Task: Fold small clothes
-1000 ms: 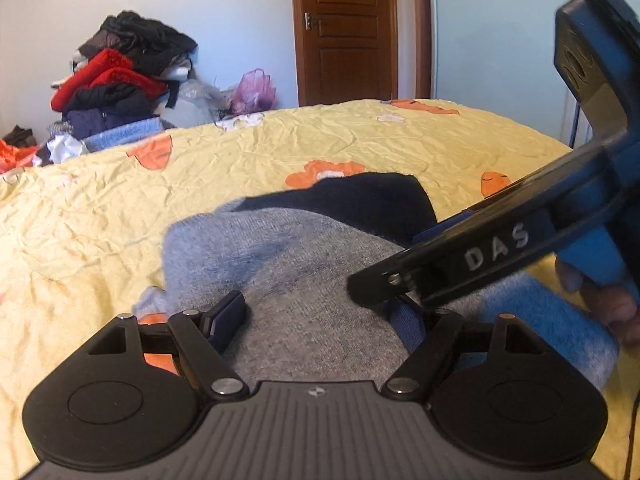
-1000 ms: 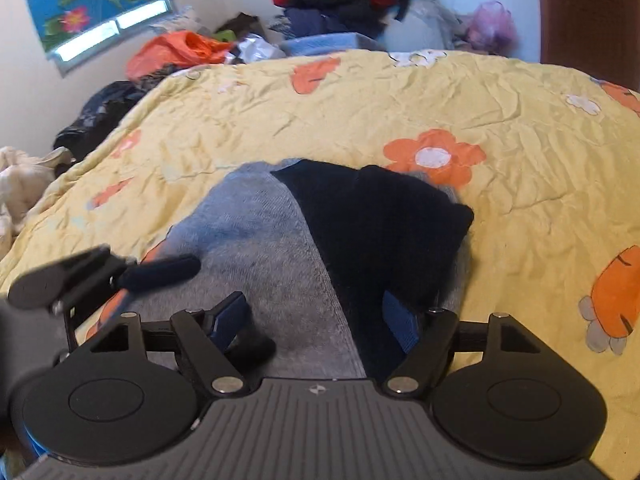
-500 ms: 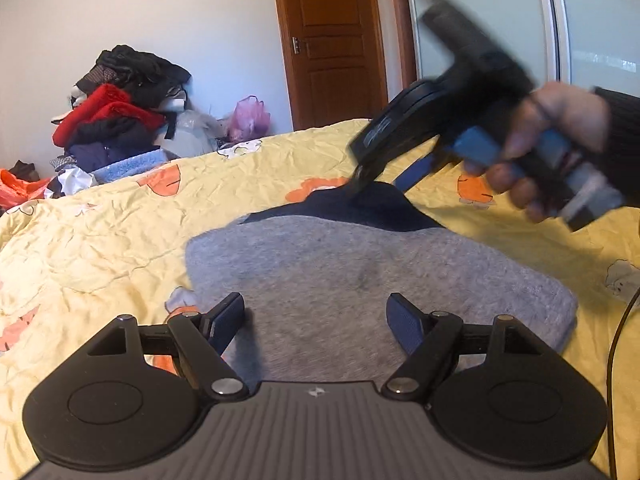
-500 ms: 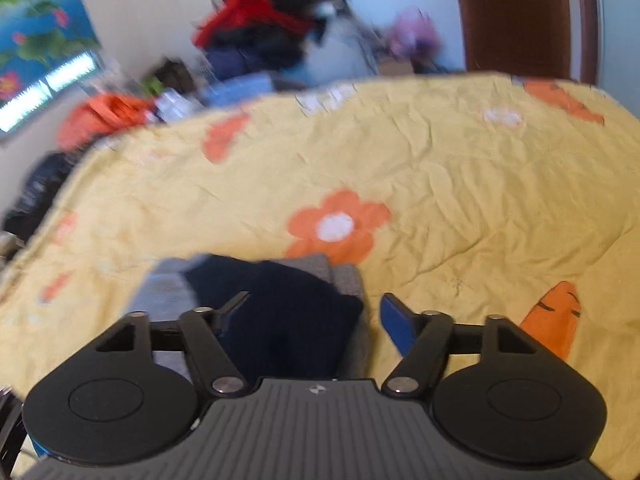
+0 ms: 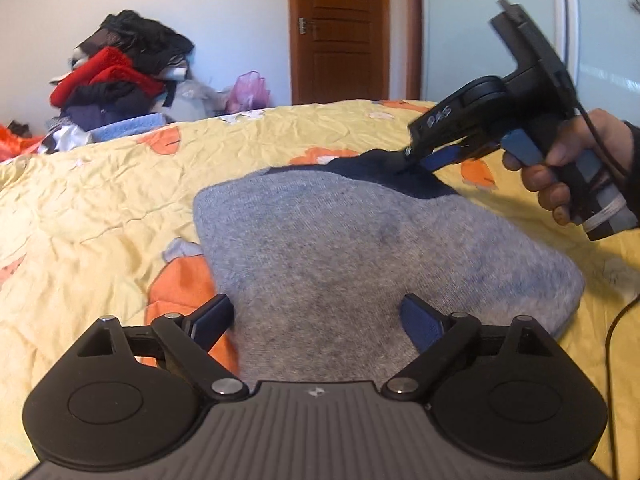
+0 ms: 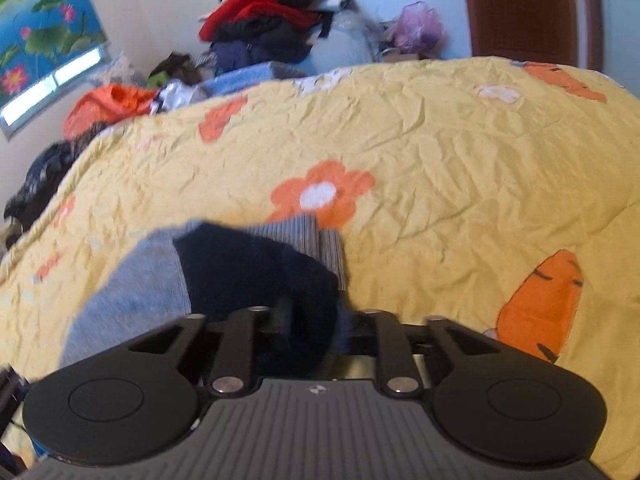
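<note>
Right gripper point(image 5: 416, 156) angled down, fingers closing around navy cloth point(image 6: 256, 276); left gripper point(image 5: 316, 320) fingers opening, empty.

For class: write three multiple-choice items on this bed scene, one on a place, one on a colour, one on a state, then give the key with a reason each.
1. Where does the grey garment lie?
A. on the yellow bedspread
B. on the clothes pile
C. on the floor

2. What colour is the part of the garment between the right gripper's fingers?
A. red
B. dark navy
C. white

3. How does the left gripper stand?
A. clamped on the door
B. gripping a bag
C. open over the grey cloth

Key: 1 A, the cloth is spread on the flowered cover; 2 B, the jaws are closing with a navy fold between them; 3 C, its jaws are opening and hold nothing.
</note>
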Available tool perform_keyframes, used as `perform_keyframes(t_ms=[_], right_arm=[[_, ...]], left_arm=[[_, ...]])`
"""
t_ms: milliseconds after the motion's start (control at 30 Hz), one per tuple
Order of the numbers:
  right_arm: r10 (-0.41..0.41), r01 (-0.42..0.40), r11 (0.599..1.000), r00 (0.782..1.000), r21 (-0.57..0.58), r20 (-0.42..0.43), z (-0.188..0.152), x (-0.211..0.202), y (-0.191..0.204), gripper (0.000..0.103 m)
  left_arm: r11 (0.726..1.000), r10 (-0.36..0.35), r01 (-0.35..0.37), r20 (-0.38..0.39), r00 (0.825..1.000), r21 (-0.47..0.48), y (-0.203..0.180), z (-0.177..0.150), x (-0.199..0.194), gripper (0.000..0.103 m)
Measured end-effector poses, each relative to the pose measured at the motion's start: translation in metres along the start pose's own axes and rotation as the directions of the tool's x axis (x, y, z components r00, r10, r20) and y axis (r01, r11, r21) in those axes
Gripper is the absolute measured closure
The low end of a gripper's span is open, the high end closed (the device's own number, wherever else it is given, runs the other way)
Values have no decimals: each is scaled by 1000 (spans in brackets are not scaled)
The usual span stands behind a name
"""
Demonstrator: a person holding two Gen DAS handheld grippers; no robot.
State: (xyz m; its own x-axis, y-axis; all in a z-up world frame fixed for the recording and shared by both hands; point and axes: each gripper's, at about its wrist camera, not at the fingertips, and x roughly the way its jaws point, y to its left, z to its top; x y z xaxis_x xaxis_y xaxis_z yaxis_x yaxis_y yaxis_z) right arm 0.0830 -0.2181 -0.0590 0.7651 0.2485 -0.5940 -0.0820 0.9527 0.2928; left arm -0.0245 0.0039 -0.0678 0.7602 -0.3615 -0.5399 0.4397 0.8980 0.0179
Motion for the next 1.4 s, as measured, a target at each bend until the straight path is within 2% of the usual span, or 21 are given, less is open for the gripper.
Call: perform_keyframes(t_ms=[33, 133, 233, 300, 367, 500, 567, 600, 633, 667, 733, 833, 933, 1000, 1033, 1133, 1200, 1233, 1267, 1333, 1400], right_arm=[[-23, 22, 1000, 999, 11, 24, 2, -7, 2, 46], [17, -16, 1000, 995, -9, 103, 2, -37, 11, 41], [62, -63, 998, 997, 20, 41, -11, -49, 13, 12], [82, -80, 995, 996, 62, -38, -25, -44, 7, 14], [102, -93, 990, 992, 110, -79, -37, -35, -1, 14], [196, -175, 958, 978, 225, -76, -36, -18, -11, 14], [221, -192, 943, 972, 272, -81, -26, -9, -13, 16], [241, -208, 935, 967, 288, -81, -23, -4, -13, 23], [274, -234, 922, 958, 307, -91, -21, 3, -12, 61], [292, -244, 919, 949, 309, -119, -20, 10, -9, 74], [268, -247, 948, 960, 203, -83, -15, 6, 6, 76], [276, -268, 949, 961, 168, -29, -4, 4, 13, 77], [237, -236, 955, 971, 177, 18, -3, 13, 11, 75], [232, -217, 950, 972, 225, -42, -9, 19, 6, 58], [237, -214, 948, 969, 236, -74, -15, 16, 4, 39], [297, -270, 931, 952, 247, -77, -45, -17, -5, 29], [343, -312, 918, 934, 247, -96, -66, -37, -6, 34], [350, -319, 920, 930, 228, -112, -76, -45, -2, 44], [348, -319, 926, 928, 204, -129, -84, -50, 3, 59], [319, -298, 943, 936, 147, -149, -94, -58, 15, 78], [307, -294, 950, 940, 105, -150, -100, -62, 22, 81]], left_arm=[[999, -13, 13, 6, 1000, -34, 4, 1, -5, 11], [970, -60, 56, -7, 998, -235, 31, 9, -8, 11], [857, -144, 94, -61, 988, -506, 70, 11, 9, 11], [761, -214, 129, -58, 975, -636, 90, 9, 22, 11], [733, -228, 130, -62, 972, -668, 98, 17, 33, 11], [754, -228, 103, -111, 967, -649, 100, 40, 60, 15], [784, -204, 63, -159, 966, -618, 97, 49, 70, 57], [799, -189, 52, -168, 967, -599, 95, 50, 71, 60], [815, -180, 52, -167, 969, -578, 95, 53, 70, 68], [845, -152, 39, -169, 974, -533, 93, 59, 65, 70], [900, -83, 9, -153, 985, -437, 85, 71, 58, 71], [946, -15, -28, -130, 991, -324, 80, 80, 59, 71], [928, -21, -39, -158, 987, -371, 89, 72, 66, 62], [914, -21, -34, -131, 991, -405, 91, 58, 51, 44], [907, -29, -27, -125, 992, -420, 91, 50, 42, 28], [852, -133, 48, -127, 983, -521, 96, 16, 16, 27], [837, -172, 92, -101, 980, -539, 90, 2, 0, 27], [841, -179, 97, -104, 978, -532, 85, -2, -6, 36], [844, -198, 106, -121, 973, -525, 80, -4, -9, 66], [858, -187, 87, -150, 971, -506, 71, -7, -13, 79], [870, -178, 76, -166, 970, -488, 68, -8, -17, 86]])
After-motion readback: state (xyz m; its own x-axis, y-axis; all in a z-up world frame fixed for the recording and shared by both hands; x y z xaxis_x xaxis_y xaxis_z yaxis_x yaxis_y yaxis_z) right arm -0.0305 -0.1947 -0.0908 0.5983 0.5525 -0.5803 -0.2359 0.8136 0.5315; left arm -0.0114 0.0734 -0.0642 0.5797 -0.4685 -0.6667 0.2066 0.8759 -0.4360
